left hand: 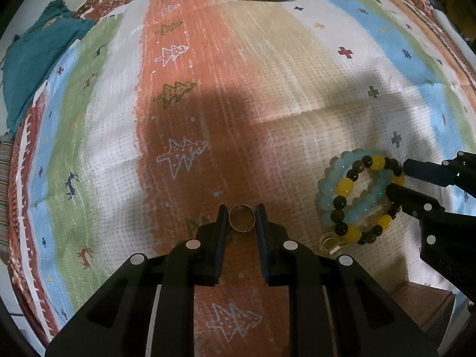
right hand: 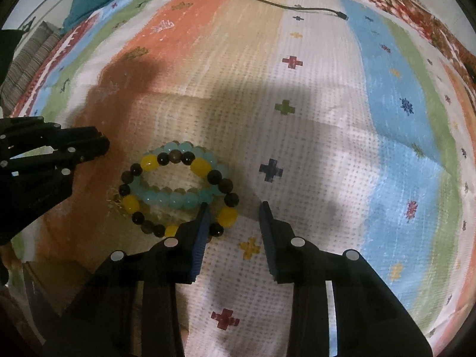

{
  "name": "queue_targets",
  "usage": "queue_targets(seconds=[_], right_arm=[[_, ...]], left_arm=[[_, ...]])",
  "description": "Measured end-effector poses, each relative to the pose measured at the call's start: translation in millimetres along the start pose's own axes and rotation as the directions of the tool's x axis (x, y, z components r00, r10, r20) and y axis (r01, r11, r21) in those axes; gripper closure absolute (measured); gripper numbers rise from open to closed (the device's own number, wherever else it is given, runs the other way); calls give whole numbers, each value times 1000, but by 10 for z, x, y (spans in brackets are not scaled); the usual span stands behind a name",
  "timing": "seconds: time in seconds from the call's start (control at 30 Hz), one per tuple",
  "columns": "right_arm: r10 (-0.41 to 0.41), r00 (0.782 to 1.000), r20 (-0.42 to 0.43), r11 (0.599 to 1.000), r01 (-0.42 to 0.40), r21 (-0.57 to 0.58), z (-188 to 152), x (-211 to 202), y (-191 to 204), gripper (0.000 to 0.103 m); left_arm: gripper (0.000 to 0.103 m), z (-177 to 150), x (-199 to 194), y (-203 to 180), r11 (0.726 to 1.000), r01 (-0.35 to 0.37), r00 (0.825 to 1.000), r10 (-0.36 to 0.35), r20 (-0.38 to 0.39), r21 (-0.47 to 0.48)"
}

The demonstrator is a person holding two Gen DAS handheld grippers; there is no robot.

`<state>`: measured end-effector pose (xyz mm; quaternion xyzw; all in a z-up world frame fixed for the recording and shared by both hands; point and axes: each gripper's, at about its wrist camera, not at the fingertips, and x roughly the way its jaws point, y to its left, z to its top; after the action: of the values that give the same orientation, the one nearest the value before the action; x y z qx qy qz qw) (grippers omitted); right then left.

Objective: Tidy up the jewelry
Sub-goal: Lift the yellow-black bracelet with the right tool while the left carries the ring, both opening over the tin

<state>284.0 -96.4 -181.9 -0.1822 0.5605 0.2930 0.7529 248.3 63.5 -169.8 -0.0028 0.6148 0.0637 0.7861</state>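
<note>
Ring (left hand: 242, 218): small, round, gold-brown band, held tight between the left gripper (left hand: 241, 214) fingers, left of the bracelets.
Bracelets: a pale blue bead bracelet (right hand: 171, 197) and a yellow and dark bead bracelet (right hand: 208, 175) piled together on the striped cloth (right hand: 327, 136).
Right gripper (right hand: 234, 207): fingers a little apart, holding nothing, one tip inside the yellow and dark loop.

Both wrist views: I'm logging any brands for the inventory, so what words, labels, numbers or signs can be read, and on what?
None: no readable text in either view.
The cloth carries only pictures: trees, crosses and animals, no letters.
The ring between the left gripper's pads shows no legible marking.
The beaded bracelets bear no lettering.
The small gold piece beside them is too small to read.
</note>
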Motion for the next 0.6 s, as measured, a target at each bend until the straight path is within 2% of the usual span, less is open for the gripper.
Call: queue_targets(seconds=[0.07,0.2,0.6], right_arm=[[10,1000,-2,1000,-10,-16,-1,3,44,85],[5,1000,2,1000,-5,-29,0,3,95,90],[18,997,81,999,-16,-29,33,-309,150,90]], left_arm=[[85,1,-6,-5,1000,-1,1000,1,2,2],[85,-8,-24,-19,1000,-1,1000,1,12,-2],[85,-75,-231,14,999,19,999,-17,46,-30]])
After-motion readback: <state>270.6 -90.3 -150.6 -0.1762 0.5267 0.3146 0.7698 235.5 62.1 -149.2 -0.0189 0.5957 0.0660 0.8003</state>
